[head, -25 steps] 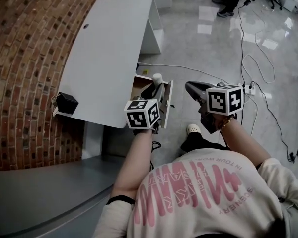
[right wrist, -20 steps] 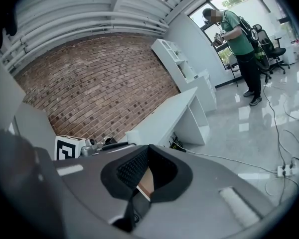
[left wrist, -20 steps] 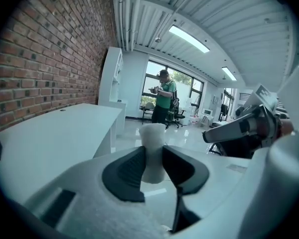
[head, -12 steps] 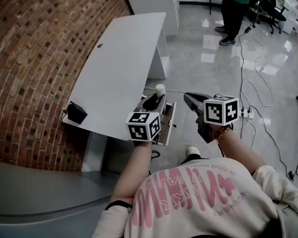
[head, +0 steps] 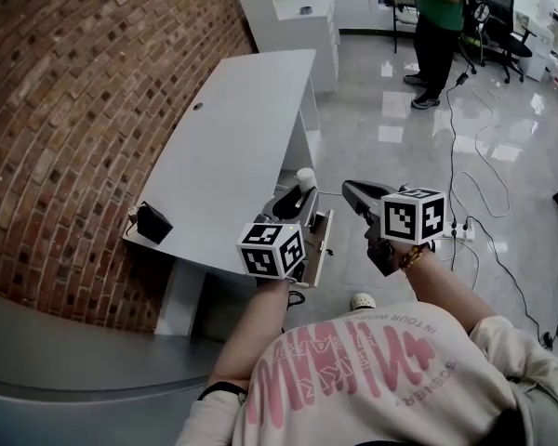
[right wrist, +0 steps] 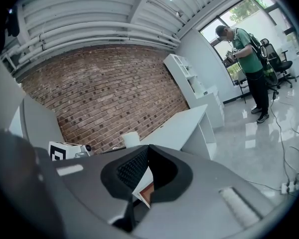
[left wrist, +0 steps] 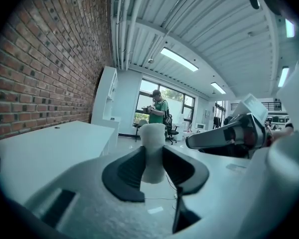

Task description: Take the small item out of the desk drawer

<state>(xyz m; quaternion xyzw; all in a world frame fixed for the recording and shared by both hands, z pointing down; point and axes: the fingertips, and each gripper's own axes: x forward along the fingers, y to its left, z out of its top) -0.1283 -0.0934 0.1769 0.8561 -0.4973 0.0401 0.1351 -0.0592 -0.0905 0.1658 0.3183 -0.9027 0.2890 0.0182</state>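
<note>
Left gripper [left wrist: 152, 167]: jaws part-closed on a small white cylinder [left wrist: 152, 151]. Prob. foam, though the texture's hard to judge. Dark pads [left wrist: 131, 169] press it from both sides. The cylinder stands upright, its top poking above the fingertips. In the head view the item is out of the open desk drawer [head: 320, 245] & held up in the air, just beside the desk's right edge.

Right gripper [right wrist: 145, 152]: jaws shut, tips touching, nothing btwn them. Through the gap lower down a bit of the drawer's brownish inside shows. This gripper is to the right of the left one, near but apart from it, over the glossy grey floor [head: 377, 124]. Both point fwd, away from the wearer.

The flat white rectangular desk top [head: 232, 137] carries a small black box [head: 153, 221] at its near left corner. A red brick wall [head: 65, 110] runs along the desk's left side, w/ a white shelf unit [head: 293, 7] past the far end. A person in a green top [head: 439, 12] stands well away in the bkgd, next to black office chairs [head: 502, 7]. Thin cables [head: 465, 110] trail across the floor to a white power strip [head: 458, 231]. The wearer's cream top w/ pink print [head: 353, 370] fills the bottom of the head view.
</note>
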